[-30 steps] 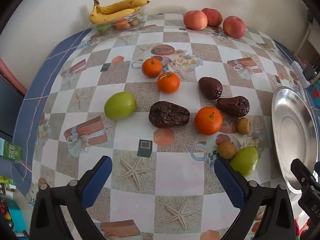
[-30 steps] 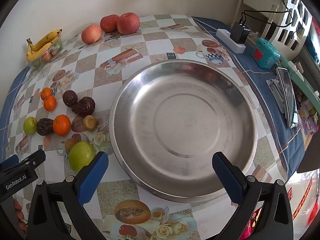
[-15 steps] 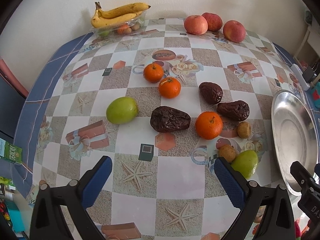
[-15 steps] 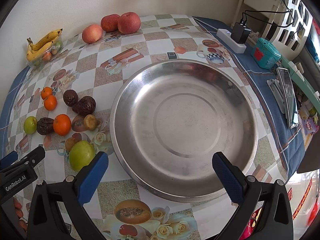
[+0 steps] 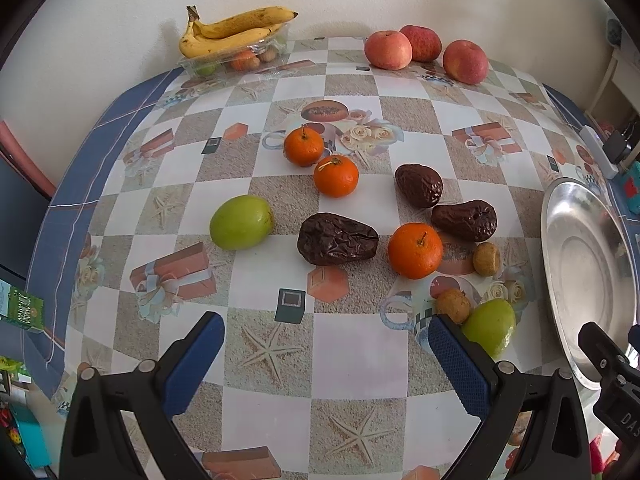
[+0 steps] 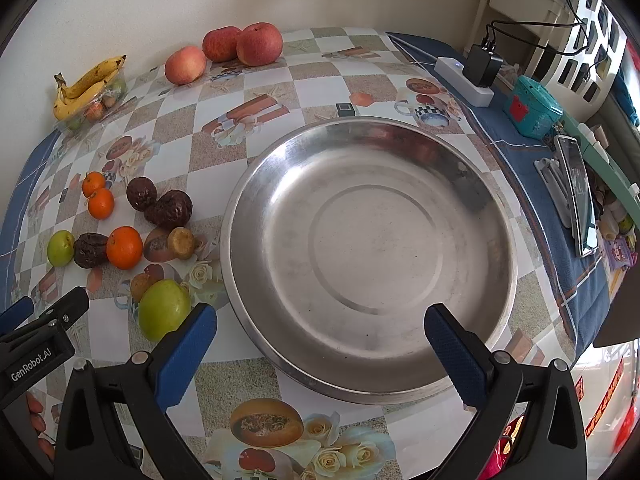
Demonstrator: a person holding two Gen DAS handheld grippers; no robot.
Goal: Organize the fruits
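Observation:
My left gripper [image 5: 326, 354] hangs open above the checked tablecloth, short of a loose cluster of fruit: three oranges [image 5: 415, 251], three dark wrinkled fruits [image 5: 337, 239], a green apple [image 5: 241, 222], another green apple [image 5: 489, 326] by its right finger, and two small brown fruits [image 5: 453, 305]. My right gripper [image 6: 320, 346] is open over the near rim of a big empty steel dish [image 6: 372, 252]. Its left finger sits just right of the green apple [image 6: 164, 310]. Three red apples [image 5: 424, 52] lie at the far edge.
A clear tray with bananas [image 5: 232, 34] sits at the back left by the wall. At the right of the dish are a power strip with a charger [image 6: 470, 78], a teal box [image 6: 534, 106] and a phone [image 6: 576, 196]. The table edge falls away at left.
The left view has drawn back and tilted slightly, so the fruit sits a little lower and farther in frame. The right gripper has hardly moved. Both stay open.

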